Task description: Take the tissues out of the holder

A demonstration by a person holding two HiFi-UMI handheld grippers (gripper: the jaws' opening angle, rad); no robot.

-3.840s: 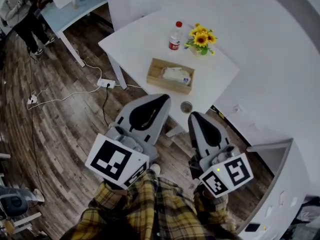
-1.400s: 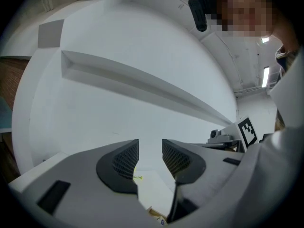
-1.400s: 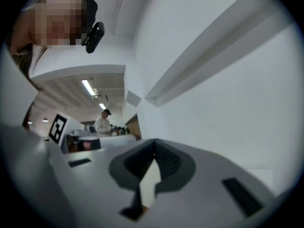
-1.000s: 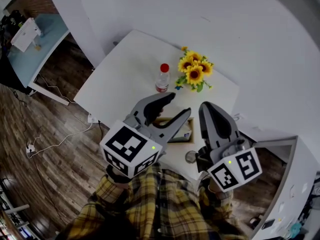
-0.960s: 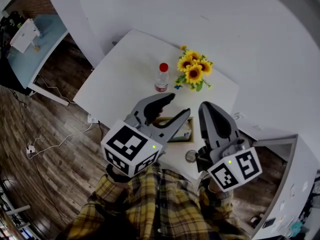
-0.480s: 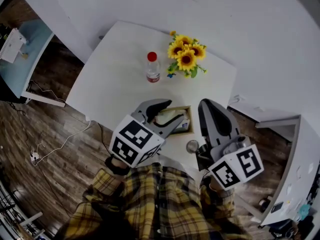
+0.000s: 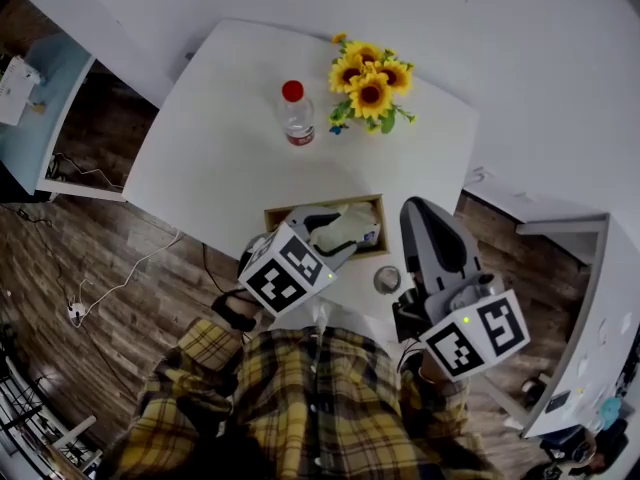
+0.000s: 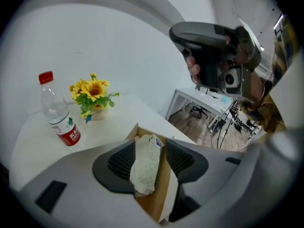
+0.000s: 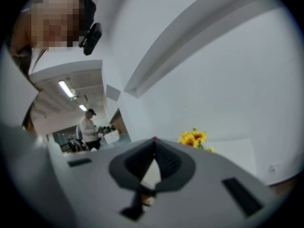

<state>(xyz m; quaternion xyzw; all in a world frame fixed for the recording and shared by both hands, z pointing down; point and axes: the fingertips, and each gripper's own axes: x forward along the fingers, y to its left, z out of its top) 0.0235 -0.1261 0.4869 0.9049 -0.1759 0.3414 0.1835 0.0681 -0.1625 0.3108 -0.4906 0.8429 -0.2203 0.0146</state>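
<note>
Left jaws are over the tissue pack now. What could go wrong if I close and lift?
1. The left gripper has its jaws apart around the tissue pack; closing on its soft top alone may let it slip.
2. The wooden holder sits near the front edge of the table, and the shut right gripper is clear of it, so the holder may lift or slide with the pack.

Crumpled soft tissues [image 8: 145, 167], matt wooden holder [image 7: 277, 213]
</note>
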